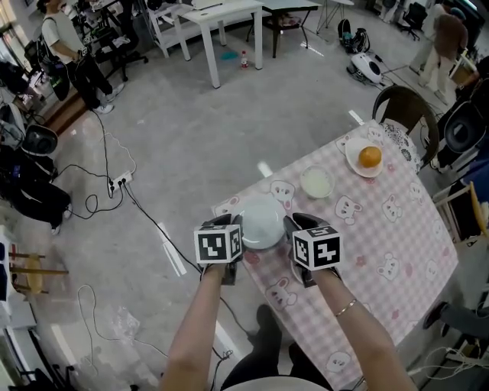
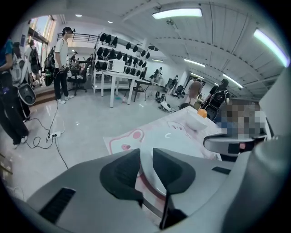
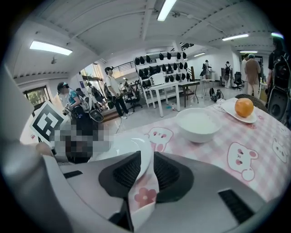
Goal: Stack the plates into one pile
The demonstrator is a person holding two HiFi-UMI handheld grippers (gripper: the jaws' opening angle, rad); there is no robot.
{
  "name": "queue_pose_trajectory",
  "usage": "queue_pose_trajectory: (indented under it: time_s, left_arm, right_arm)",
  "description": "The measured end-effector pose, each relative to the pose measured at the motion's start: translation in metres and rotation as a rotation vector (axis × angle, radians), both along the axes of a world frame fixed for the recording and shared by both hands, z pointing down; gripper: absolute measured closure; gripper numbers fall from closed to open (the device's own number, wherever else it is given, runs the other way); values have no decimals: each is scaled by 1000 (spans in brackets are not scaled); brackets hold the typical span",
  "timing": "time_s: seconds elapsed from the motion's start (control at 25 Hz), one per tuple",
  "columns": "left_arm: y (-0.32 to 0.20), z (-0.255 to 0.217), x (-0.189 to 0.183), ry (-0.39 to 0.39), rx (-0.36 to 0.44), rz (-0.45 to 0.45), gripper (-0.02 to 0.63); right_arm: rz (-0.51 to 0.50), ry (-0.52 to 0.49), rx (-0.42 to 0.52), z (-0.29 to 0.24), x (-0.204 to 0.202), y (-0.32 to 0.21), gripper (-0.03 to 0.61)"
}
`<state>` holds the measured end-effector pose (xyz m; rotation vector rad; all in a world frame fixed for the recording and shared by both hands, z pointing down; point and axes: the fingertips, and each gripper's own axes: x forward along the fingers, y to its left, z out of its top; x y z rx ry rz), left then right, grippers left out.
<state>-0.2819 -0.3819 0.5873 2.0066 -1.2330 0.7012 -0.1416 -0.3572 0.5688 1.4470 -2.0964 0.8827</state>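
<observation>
A white plate sits near the left corner of the pink checked table, between my two grippers. My left gripper has the plate's left rim between its pads, which press on it; in the left gripper view the plate runs into the left gripper. On the opposite rim, my right gripper is shut the same way, and the right gripper view shows the plate edge in the right gripper. A white bowl stands farther back. Behind it lies another plate bearing an orange.
A dark chair stands at the table's far end. Cables and a power strip lie on the grey floor to the left. A white table and people stand at the back of the room.
</observation>
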Motion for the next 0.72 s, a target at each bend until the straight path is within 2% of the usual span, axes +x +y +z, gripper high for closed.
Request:
queue_pose_trajectory:
  time_s: [0.32,0.6,0.72]
  left_arm:
    - [1,5,-1,4,-1,2,505]
    - [2,3,4,5,-3,7,505]
    - [2,5,2,2,2,7,505]
  right_arm:
    - [-23,22,-52,15,-7,-5,462]
    - [-54,95,-135,24,-8,-13,440]
    - [-58,96,-153,28,-12,-15,442]
